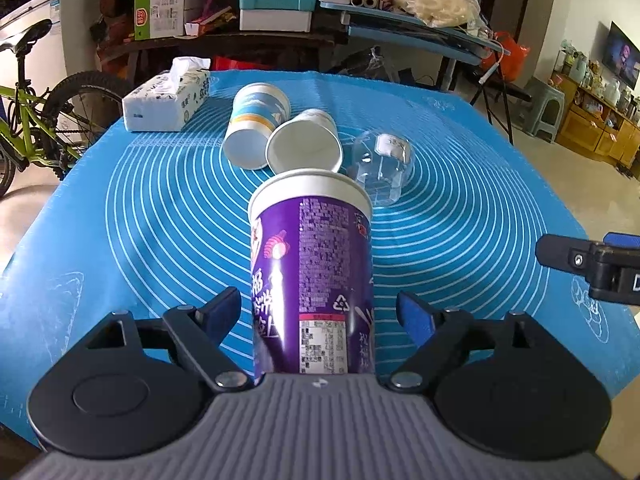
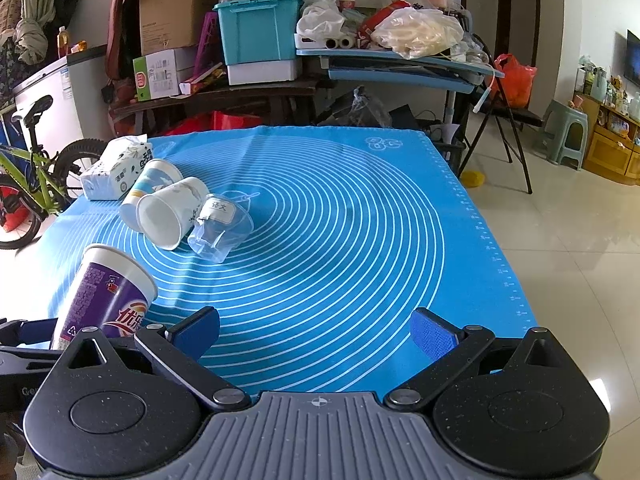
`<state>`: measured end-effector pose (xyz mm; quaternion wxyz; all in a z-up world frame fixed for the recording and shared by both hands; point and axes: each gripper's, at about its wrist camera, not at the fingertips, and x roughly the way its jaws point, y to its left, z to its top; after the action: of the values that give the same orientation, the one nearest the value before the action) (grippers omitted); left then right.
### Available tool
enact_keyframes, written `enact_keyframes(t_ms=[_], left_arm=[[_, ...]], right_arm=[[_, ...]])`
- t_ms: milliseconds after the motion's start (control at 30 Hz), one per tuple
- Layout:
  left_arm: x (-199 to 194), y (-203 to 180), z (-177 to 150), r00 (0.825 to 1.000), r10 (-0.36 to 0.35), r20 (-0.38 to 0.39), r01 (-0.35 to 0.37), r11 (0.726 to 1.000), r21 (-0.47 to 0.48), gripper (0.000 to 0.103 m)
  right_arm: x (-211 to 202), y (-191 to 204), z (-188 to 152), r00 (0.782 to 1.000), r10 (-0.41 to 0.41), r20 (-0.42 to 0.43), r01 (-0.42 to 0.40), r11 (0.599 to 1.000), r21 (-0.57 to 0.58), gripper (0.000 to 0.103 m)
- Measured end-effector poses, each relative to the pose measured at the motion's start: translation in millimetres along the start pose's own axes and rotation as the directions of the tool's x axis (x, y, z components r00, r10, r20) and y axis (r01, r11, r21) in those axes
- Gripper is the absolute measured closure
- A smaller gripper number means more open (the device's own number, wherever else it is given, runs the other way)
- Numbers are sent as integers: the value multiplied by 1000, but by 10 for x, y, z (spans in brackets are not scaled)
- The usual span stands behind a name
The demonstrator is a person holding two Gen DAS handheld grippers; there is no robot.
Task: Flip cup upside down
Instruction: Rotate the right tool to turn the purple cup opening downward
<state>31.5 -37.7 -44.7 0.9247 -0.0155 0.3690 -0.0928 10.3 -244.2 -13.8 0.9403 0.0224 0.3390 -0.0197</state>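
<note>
A tall purple cup (image 1: pixel 312 276) with a white rim stands between the fingers of my left gripper (image 1: pixel 320 316), with its wide rim away from the camera. The jaws are spread wide, with a gap on each side of the cup. The cup also shows at the lower left of the right wrist view (image 2: pixel 106 300), tilted. My right gripper (image 2: pixel 316 336) is open and empty over the blue mat (image 2: pixel 340 220); one of its fingers (image 1: pixel 560 254) shows at the right edge of the left wrist view.
Two paper cups (image 1: pixel 256 124) (image 1: pixel 306 144) and a clear plastic cup (image 1: pixel 382 164) lie on their sides at the mat's far part. A tissue pack (image 1: pixel 166 98) sits at the far left. A bicycle (image 1: pixel 36 120) stands left of the table, cluttered shelves behind.
</note>
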Motion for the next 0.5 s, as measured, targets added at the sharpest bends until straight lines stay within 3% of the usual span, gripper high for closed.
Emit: enact_keyframes(t_ms=[200,333,433,500], left_arm=[[-170,35,53,998,3,67,-2,1000,-16,9],[-302,96,120,995,-4,99,8,999,-38,7],[-428,159,150,992,-12,129,19,998,-58,7],[-513,199,158,988,0,153,10,998,-63,7]], right_arm=[[14,88,49,1000,8,-8,-9,997,-70,0],[-42,259,171,1000,14,10,-11,974,-226,0],[-88,437,271,1000,18,25,-7,922,-386,0],[-122,585,319,999,19,39,3,864,-504,0]])
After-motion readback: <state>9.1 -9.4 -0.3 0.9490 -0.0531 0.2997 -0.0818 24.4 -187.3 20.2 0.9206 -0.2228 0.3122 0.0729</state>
